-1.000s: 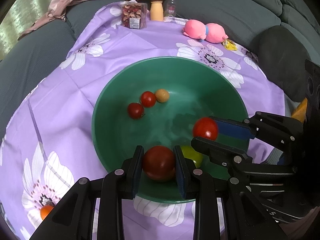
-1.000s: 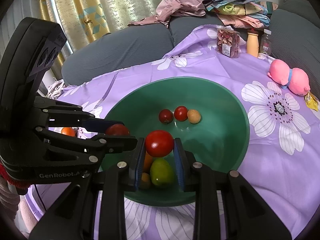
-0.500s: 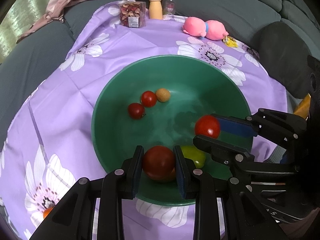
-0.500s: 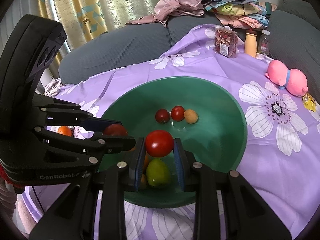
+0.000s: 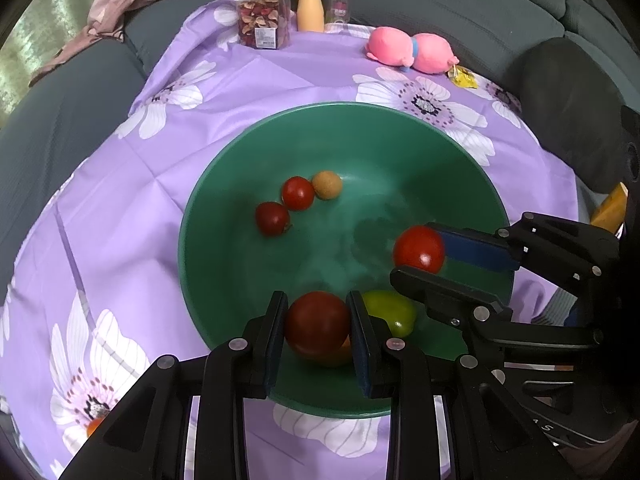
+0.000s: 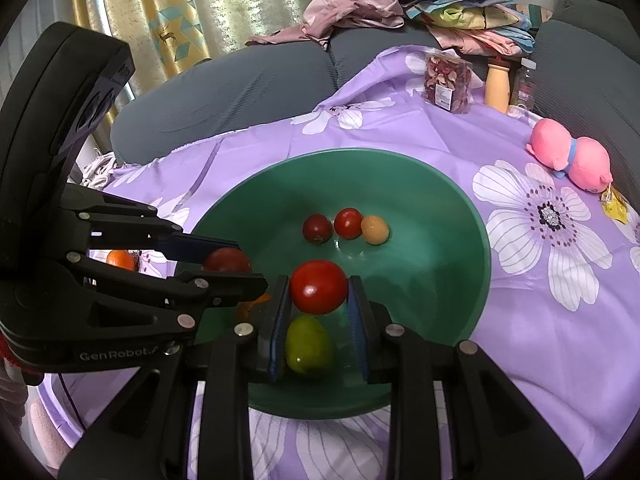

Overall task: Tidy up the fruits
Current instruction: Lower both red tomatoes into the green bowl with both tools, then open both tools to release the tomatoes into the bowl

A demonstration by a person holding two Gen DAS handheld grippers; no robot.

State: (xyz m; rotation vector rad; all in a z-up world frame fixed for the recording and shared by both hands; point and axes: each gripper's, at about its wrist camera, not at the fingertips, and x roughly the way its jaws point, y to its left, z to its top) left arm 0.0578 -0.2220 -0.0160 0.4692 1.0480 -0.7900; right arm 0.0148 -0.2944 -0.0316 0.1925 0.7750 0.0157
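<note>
A green bowl (image 5: 460, 160) (image 6: 448, 200) sits on the purple flowered cloth. My left gripper (image 5: 318, 322) is shut on a dark red tomato (image 5: 318, 324) over the bowl's near edge; it also shows in the right wrist view (image 6: 226, 260). My right gripper (image 6: 318, 292) is shut on a bright red tomato (image 6: 319, 287) above the bowl; the left wrist view shows that tomato (image 5: 419, 249) too. In the bowl lie two small tomatoes (image 5: 298, 193) (image 5: 272, 218), a tan round fruit (image 5: 327, 185), a green fruit (image 6: 309, 345) and a partly hidden orange fruit (image 6: 246, 308).
An orange fruit (image 6: 120, 260) lies on the cloth left of the bowl. A pink plush toy (image 5: 412, 52), a clear box of dried fruit (image 5: 262, 20) and two bottles (image 5: 310, 10) stand at the cloth's far edge. A grey sofa with piled clothes surrounds the cloth.
Both grippers have kept their tomatoes. Both views have shifted slightly, so the bowl sits a little differently in frame.
</note>
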